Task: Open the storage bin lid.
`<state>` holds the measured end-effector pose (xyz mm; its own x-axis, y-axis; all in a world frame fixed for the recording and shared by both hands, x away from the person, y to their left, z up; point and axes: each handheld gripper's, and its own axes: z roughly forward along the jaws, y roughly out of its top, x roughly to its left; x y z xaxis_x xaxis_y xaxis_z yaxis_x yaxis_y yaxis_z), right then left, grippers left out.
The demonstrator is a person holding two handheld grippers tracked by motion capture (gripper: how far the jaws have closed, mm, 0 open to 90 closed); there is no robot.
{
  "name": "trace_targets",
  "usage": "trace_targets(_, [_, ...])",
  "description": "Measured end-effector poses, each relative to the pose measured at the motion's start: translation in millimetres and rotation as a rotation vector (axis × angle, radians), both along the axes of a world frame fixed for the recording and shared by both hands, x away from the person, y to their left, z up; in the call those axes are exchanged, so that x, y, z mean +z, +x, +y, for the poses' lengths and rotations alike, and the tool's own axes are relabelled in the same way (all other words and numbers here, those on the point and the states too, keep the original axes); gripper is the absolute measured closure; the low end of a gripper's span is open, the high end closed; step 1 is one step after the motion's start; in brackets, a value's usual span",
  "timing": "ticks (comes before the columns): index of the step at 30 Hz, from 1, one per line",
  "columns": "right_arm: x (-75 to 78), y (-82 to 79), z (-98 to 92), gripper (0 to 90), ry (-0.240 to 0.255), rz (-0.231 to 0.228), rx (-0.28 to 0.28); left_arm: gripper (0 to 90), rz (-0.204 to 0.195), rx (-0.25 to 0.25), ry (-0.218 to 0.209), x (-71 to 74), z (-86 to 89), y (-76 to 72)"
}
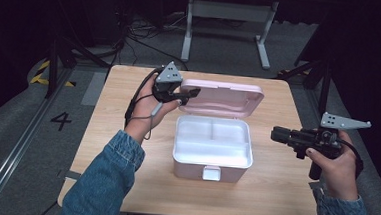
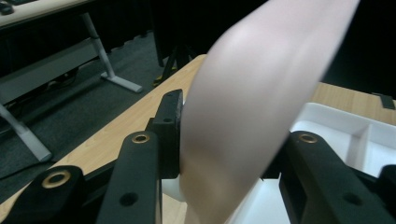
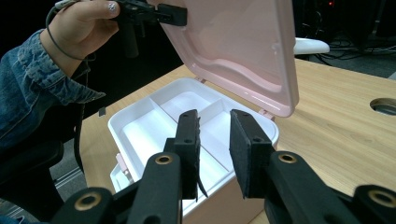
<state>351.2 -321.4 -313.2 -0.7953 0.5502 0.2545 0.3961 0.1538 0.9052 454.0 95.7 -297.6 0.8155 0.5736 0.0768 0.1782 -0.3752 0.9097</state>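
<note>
A pink box (image 1: 194, 170) with a white divided tray inside stands at the middle of the wooden table. Its lid (image 1: 224, 97) is raised and leans back. My left gripper (image 1: 192, 93) is shut on the lid's left edge, and in the left gripper view the pink lid (image 2: 252, 102) fills the gap between the jaws. The right gripper view shows that same gripper (image 3: 175, 14) clamped on the lid's upper corner (image 3: 233, 46). My right gripper (image 1: 276, 134) hovers to the right of the box, pointing at it. Its jaws (image 3: 214, 126) stand apart with nothing between them.
The table (image 1: 273, 192) has bare wood around the box, and a round cable hole (image 3: 385, 105) sits near its far edge. Beyond the table stand a white desk frame (image 1: 188, 32) and dark stands (image 1: 53, 64). A "4" (image 1: 60, 120) marks the floor at the left.
</note>
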Motion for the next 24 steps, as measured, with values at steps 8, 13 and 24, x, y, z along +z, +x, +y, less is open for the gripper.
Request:
trace_targets(8, [-0.6, 0.8, -0.8, 73.9, 0.000, 0.001, -0.001, 60.1, -0.001, 0.029, -0.019, -3.6, -1.8, 10.0])
trace_targets(13, [-1.2, 1.6, -2.0, 74.0, -0.001, 0.001, -0.007, 58.7, -0.011, 0.047, -0.028, -6.6, -3.4, 16.0])
trace_targets(24, [-4.3, 4.2, -3.4, 71.3, -0.013, 0.012, -0.018, 56.8, 0.013, 0.061, -0.032, -10.3, -4.4, 30.9])
